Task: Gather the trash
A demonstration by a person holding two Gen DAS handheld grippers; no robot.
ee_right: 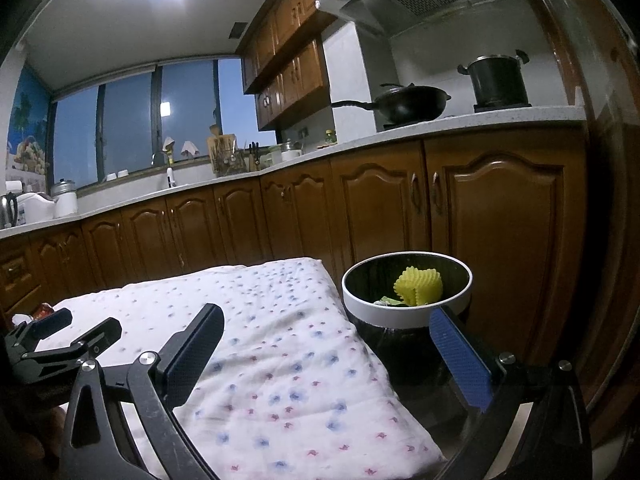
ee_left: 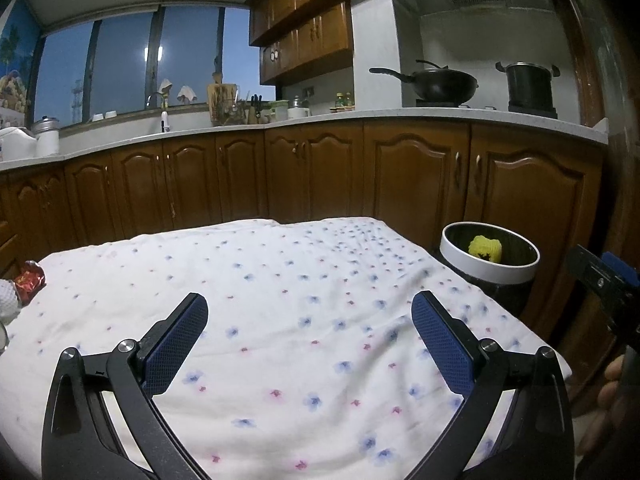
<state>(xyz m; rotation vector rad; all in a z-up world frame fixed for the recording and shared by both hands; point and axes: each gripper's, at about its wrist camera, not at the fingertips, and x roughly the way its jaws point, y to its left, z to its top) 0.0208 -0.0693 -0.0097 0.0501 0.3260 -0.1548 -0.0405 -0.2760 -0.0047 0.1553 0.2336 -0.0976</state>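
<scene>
A round bin with a white rim [ee_left: 490, 266] stands off the table's right far corner; it also shows in the right wrist view [ee_right: 404, 314]. A yellow foam net [ee_left: 485, 247] [ee_right: 418, 286] lies inside it, with a green scrap [ee_right: 385, 301] beside. A red wrapper [ee_left: 29, 283] and a white foam net [ee_left: 8, 298] lie at the table's left edge. My left gripper [ee_left: 310, 304] is open and empty above the cloth. My right gripper [ee_right: 326, 316] is open and empty near the bin's front rim.
The table wears a white cloth with small blue and pink flowers [ee_left: 280, 320]. Brown cabinets [ee_left: 320, 176] and a worktop with a wok [ee_left: 436, 84] and a pot [ee_left: 528, 86] run behind. The right gripper's body [ee_left: 608, 288] shows at the right edge of the left view.
</scene>
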